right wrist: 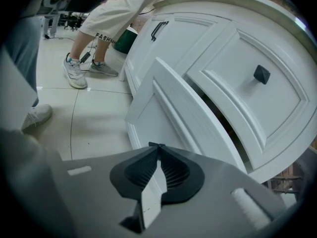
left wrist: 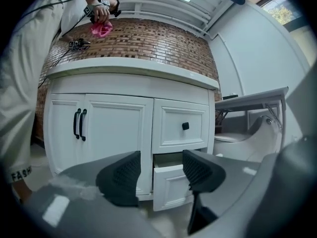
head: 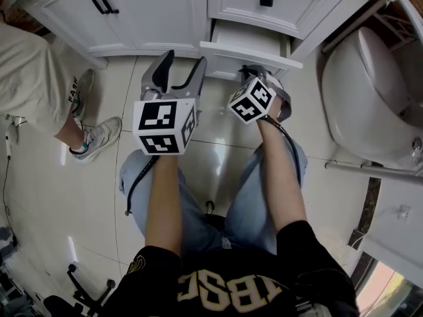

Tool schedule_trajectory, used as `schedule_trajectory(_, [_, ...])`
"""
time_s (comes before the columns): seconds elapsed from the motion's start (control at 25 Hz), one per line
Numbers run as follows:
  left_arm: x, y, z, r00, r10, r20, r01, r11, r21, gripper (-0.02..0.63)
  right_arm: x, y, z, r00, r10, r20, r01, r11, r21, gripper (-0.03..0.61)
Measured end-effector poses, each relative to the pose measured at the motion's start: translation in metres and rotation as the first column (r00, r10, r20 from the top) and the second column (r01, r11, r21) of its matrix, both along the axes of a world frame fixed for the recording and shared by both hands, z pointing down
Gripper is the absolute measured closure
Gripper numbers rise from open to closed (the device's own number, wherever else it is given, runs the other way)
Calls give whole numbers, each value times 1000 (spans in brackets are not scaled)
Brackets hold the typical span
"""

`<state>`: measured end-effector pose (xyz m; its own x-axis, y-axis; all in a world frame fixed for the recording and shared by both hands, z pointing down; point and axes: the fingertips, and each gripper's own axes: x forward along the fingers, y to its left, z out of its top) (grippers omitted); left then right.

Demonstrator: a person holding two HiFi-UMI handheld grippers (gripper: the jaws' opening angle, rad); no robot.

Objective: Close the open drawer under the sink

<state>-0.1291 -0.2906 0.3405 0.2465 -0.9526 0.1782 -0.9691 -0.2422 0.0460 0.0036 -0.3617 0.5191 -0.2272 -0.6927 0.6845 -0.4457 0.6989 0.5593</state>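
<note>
The white vanity's lower drawer (head: 250, 47) stands pulled out a little under the shut upper drawer with a black knob (head: 266, 1). My right gripper (head: 255, 71) is shut with nothing in it, its tips close to the open drawer's front panel (right wrist: 178, 115); I cannot tell whether they touch. In the right gripper view its closed tips (right wrist: 155, 150) point at that panel's lower part. My left gripper (head: 182, 71) hangs open and empty to the left of the drawer. Between its pads (left wrist: 122, 175) the left gripper view shows the open drawer (left wrist: 171, 182).
Double cabinet doors with black handles (head: 104, 0) are left of the drawers. A toilet (head: 370, 91) stands at the right. A bystander in light shorts (head: 33, 78) and sneakers (head: 99, 137) stands on the tiled floor at the left. My knees (head: 218, 177) are on the floor.
</note>
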Motion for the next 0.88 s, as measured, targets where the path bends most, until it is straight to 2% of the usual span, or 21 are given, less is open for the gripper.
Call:
schedule_trajectory(0.36, [19,-9,10,999,32,-2,-32,999,-22,350,1,-39,-4,990,96,107,-100,994,39,551])
schedule_trajectory(0.68, [3,-12,18,1000,5,9,-4,999,-52,348,0,-73,-5,968,146,205,-171,979,110,552])
schedule_trajectory(0.88, [-5,-14,20,1000,-2,30,4,998,-64,348,3,-92,-8,943,197,267,-246,955,168,557])
